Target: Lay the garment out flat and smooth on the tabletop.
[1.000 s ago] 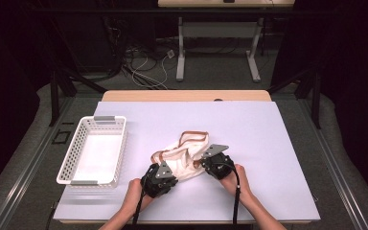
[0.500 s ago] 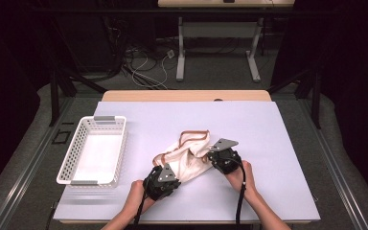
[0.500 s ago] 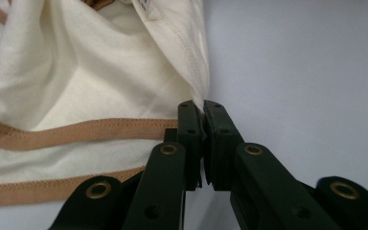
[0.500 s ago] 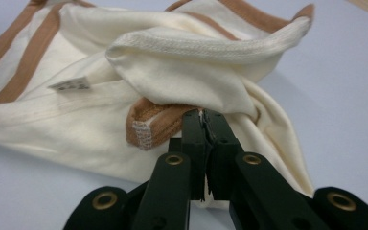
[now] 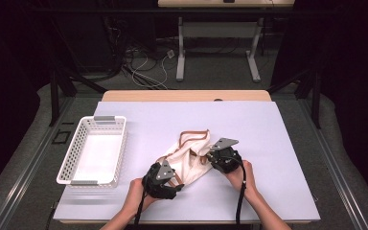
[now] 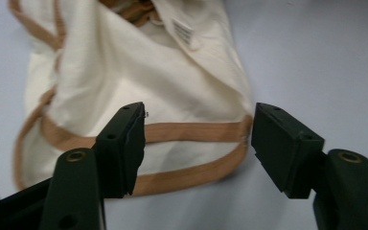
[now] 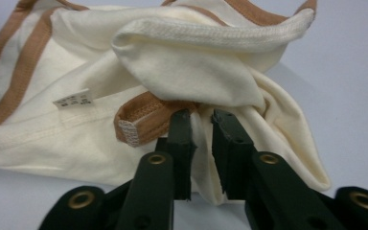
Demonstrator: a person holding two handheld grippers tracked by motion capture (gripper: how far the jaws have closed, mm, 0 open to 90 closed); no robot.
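A cream cloth (image 5: 188,155) with tan trim lies crumpled near the table's front middle. My left gripper (image 5: 174,182) sits at its near left corner; in the left gripper view the jaws (image 6: 199,120) stand wide open over the tan hem (image 6: 191,132), with nothing between them. My right gripper (image 5: 211,157) is at the cloth's right side. In the right gripper view it (image 7: 202,117) is shut on a pinched fold of cream cloth (image 7: 196,67), just beside a tan strap end (image 7: 139,120). A small white label (image 7: 74,99) shows on the fabric.
A white plastic basket (image 5: 120,153) stands empty at the table's left. The pale table top (image 5: 268,134) stretches behind and to the right of the cloth. A hand holds each gripper at the front edge.
My right gripper has shifted a little to the right and away, drawing its side of the cloth with it. The left gripper has hardly moved.
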